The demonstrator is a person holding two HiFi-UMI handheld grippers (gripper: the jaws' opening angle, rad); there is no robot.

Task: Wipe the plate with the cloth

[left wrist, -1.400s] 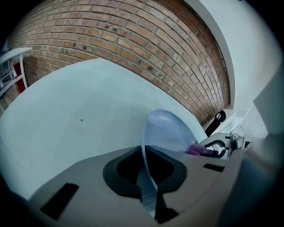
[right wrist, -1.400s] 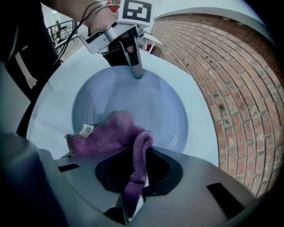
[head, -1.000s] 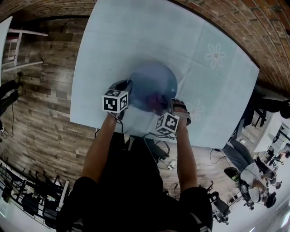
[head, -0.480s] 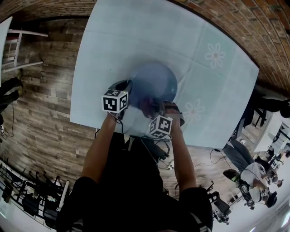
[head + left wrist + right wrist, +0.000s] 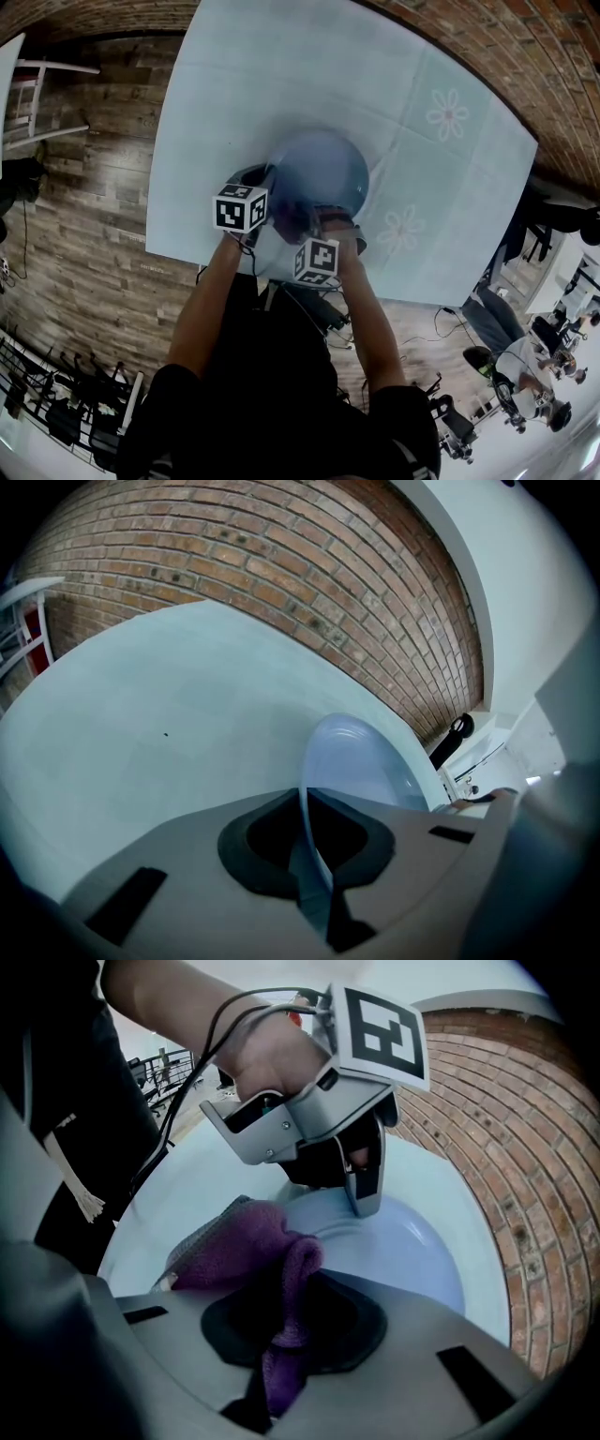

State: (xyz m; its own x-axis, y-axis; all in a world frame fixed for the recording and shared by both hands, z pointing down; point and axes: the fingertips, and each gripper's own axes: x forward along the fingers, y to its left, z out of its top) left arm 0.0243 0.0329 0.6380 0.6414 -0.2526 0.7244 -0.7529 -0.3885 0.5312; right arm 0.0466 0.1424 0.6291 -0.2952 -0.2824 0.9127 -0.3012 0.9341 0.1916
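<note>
**Two grippers, both clamped**

Left gripper (image 5: pixel 314 860) pinches the rim of the blue plate (image 5: pixel 361 761), which is over the pale tabletop (image 5: pixel 281 75), toward its near edge. Right gripper (image 5: pixel 281 1335) is closed on a bunched purple cloth (image 5: pixel 234 1246) at the plate's rim, just beside the left gripper.

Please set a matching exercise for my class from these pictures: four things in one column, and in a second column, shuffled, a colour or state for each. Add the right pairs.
Things
1. plate
2. cloth
3. table cover
4. wall

Descriptions
A. purple, clamped in the right hand-held gripper
B. red-brown brick
C. pale blue, its rim pinched by the left hand-held gripper
D. light blue-green with white flower prints

Pairs: 1-C; 2-A; 3-D; 4-B
</note>
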